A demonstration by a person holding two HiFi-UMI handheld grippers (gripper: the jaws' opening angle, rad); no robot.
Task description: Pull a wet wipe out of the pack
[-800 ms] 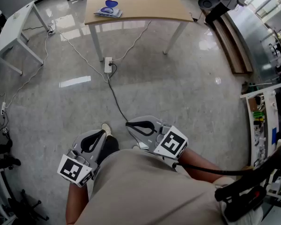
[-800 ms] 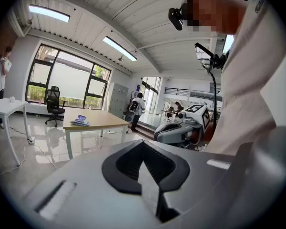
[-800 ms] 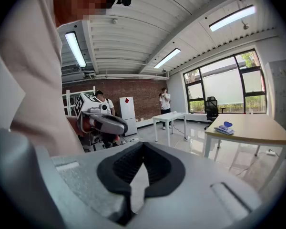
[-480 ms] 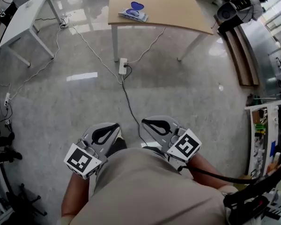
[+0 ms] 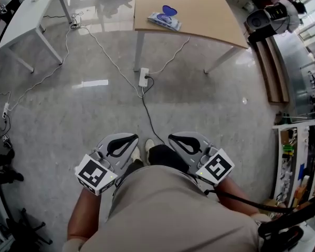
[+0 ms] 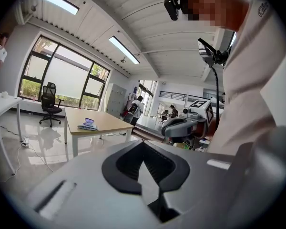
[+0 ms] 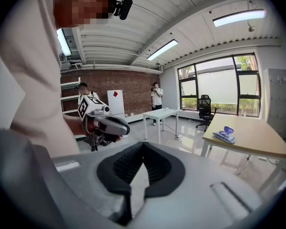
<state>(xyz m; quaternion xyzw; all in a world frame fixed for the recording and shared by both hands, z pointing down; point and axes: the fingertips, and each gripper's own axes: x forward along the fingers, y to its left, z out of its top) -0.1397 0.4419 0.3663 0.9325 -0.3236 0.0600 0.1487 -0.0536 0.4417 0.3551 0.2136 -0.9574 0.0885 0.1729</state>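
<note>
The wet wipe pack (image 5: 165, 19) lies flat on a wooden table (image 5: 210, 7) far ahead, its blue lid flipped up. It also shows small in the left gripper view as the pack (image 6: 87, 124) and in the right gripper view as the pack (image 7: 224, 135). My left gripper (image 5: 135, 137) and right gripper (image 5: 171, 138) are held low against the person's body, side by side, well short of the table. Both are shut with nothing between the jaws, as the left gripper (image 6: 143, 143) and right gripper (image 7: 143, 145) show up close.
A power strip (image 5: 144, 76) with cables lies on the glossy floor between me and the table. A white table (image 5: 26, 17) stands at the left, shelving (image 5: 299, 156) at the right, and a machine (image 5: 270, 16) beside the wooden table. People stand far off.
The table with the pack has shifted right and slightly lower in the head view. Both grippers stay shut near the body, drifting a little to the right.
</note>
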